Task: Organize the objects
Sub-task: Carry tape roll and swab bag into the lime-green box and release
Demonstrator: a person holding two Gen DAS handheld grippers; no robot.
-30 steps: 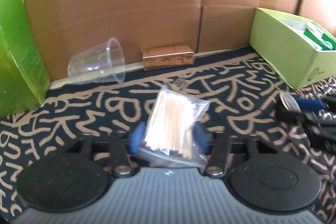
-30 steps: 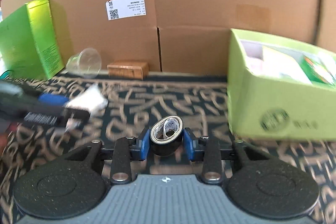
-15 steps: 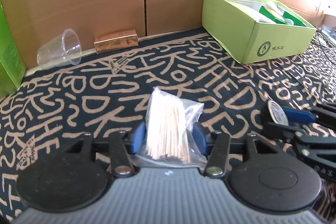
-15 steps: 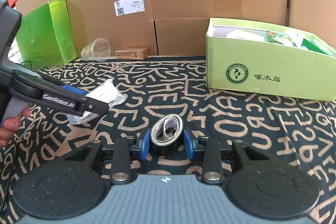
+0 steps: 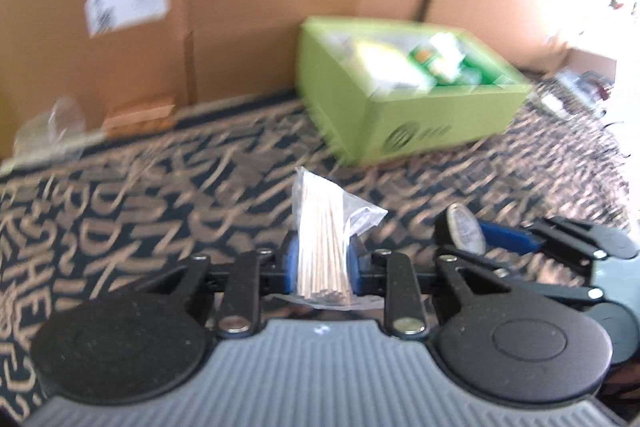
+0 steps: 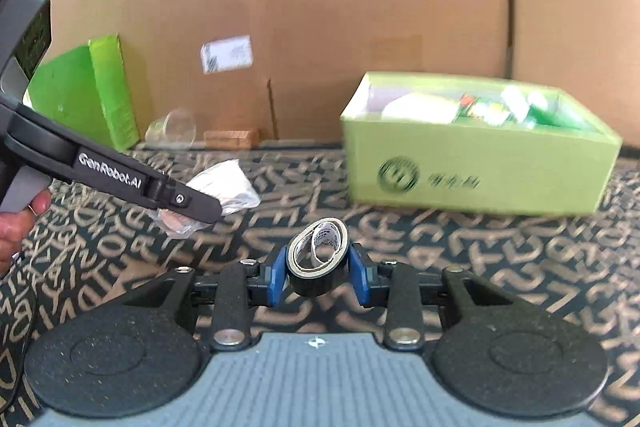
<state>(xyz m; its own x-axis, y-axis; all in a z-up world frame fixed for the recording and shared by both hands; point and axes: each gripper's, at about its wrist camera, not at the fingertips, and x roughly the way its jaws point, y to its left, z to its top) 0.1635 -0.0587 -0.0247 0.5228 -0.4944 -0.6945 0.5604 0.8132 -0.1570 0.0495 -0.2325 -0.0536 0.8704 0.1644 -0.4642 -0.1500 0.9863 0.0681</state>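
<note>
My left gripper [image 5: 322, 263] grips a clear bag of wooden sticks [image 5: 320, 239] between its blue pads, and its jaws are closing tighter on the bag. In the right wrist view that same gripper [image 6: 200, 205] reaches in from the left with the bag [image 6: 222, 187] at its tip. My right gripper [image 6: 318, 273] is shut on a roll of black tape [image 6: 318, 261], held above the patterned cloth. In the left wrist view the tape roll [image 5: 462, 229] shows at the right. An open light-green box [image 5: 404, 131] [image 6: 472, 167] with packets inside stands ahead.
Cardboard walls [image 6: 320, 7] close off the back and right. By the back wall lie a clear plastic cup [image 6: 172, 129] on its side and a small brown box [image 6: 230, 139]. A tall green carton [image 6: 92, 91] stands at the left. A hand [image 6: 20, 227] holds the left gripper's handle.
Both grippers have risen and swung toward the light-green box, which now sits nearer the centre of each view. The left jaws have squeezed the bag of sticks narrower.
</note>
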